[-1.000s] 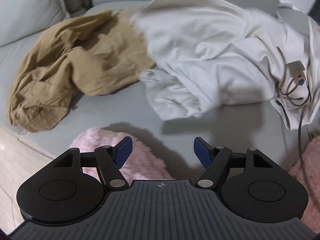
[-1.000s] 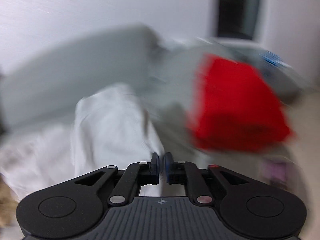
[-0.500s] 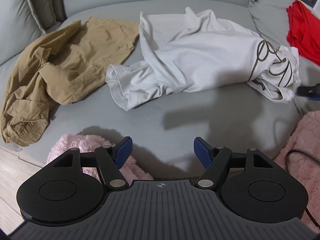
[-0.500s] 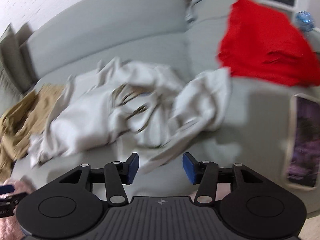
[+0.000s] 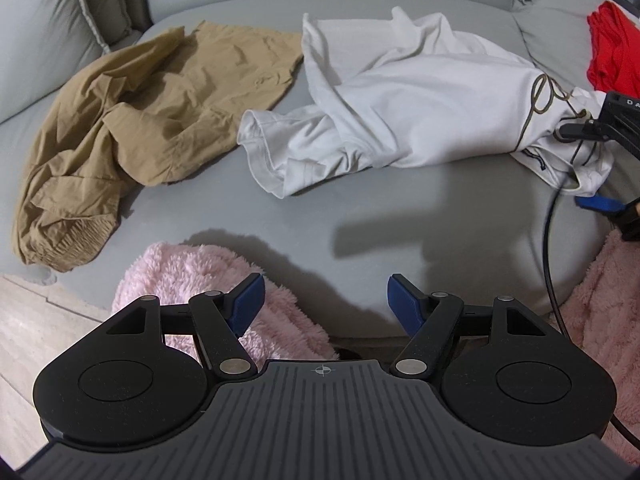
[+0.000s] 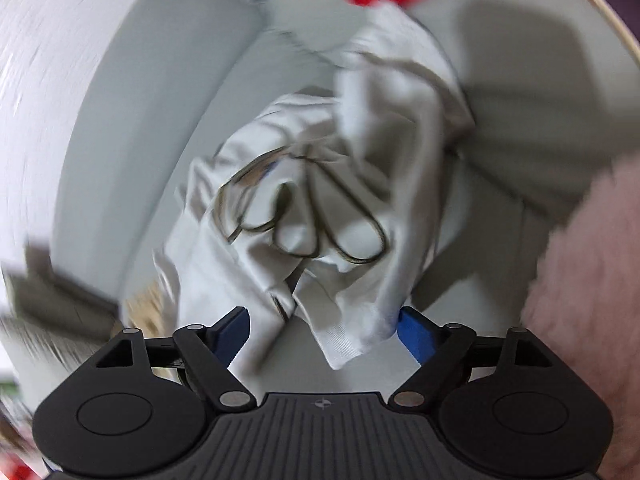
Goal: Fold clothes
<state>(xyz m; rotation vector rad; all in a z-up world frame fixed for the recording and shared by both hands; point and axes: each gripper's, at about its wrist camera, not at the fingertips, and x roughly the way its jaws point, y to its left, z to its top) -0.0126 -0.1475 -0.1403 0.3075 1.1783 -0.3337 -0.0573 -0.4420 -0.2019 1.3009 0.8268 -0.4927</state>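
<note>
the white t-shirt lies crumpled on the grey sofa seat, its printed end toward the right, with the tan garment bunched just beside it on the left and a red garment further off on the next cushion. neither the white nor the tan piece is folded.

a second ago the right tool was pressed shut on the white cloth, carrying it through the air; half a second ago it had spread and the shirt lay on the seat. now it is spread wide and has come in close, with a hem edge of the shirt hanging between its blue fingers but not pinched. in the left wrist view it shows at the shirt's printed end. the right view is motion-blurred, so exact contact cannot be told.

the left tool has stayed spread and empty over the front edge of the seat, above pink fleece, well apart from the shirt.

judging from this, the shirt has been laid down for folding and the right tool is seeking a fresh hold on an edge to spread it flat.
</note>
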